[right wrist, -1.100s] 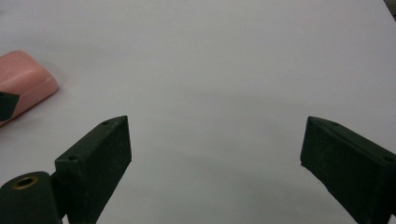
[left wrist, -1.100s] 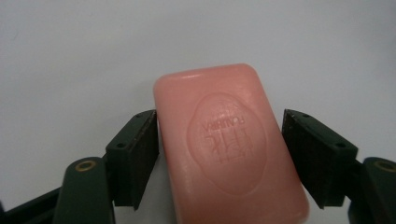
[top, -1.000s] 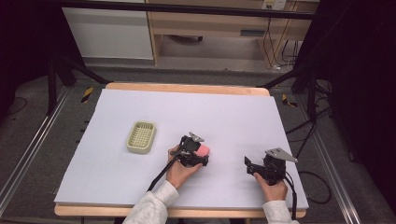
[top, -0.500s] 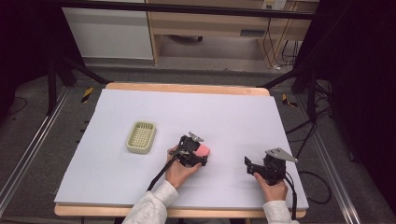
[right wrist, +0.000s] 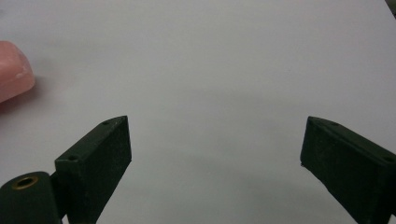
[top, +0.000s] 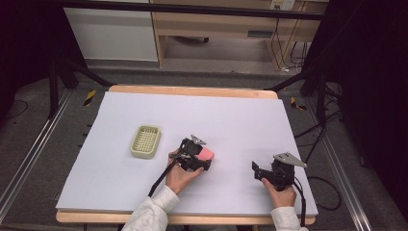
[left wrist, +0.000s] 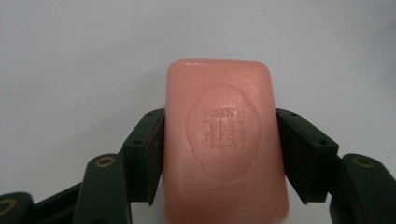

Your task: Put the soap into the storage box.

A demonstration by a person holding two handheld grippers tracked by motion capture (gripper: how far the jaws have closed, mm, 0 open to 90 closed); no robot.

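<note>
Now the left gripper (left wrist: pixel 219 154) is clamping the pink soap bar (left wrist: pixel 226 140) by its long sides, the bar's long axis pointing straight out ahead between the jaws. Off to its right, the right gripper (right wrist: pixel 215 158) is resting on the white table (top: pixel 240 120) with jaws spread wide.

This looks like a lab or recording room set up for data capture, not a home. A wooden surface (top: pixel 192 90) covered with a plain white sheet (top: pixel 202 125) stands on grey carpet (top: pixel 29 144), flanked by black frame legs (top: pixel 53 72). Behind it are a wooden cabinet (top: pixel 231 26) and loose cables (top: pixel 281 48) hanging from a wall socket.
</note>
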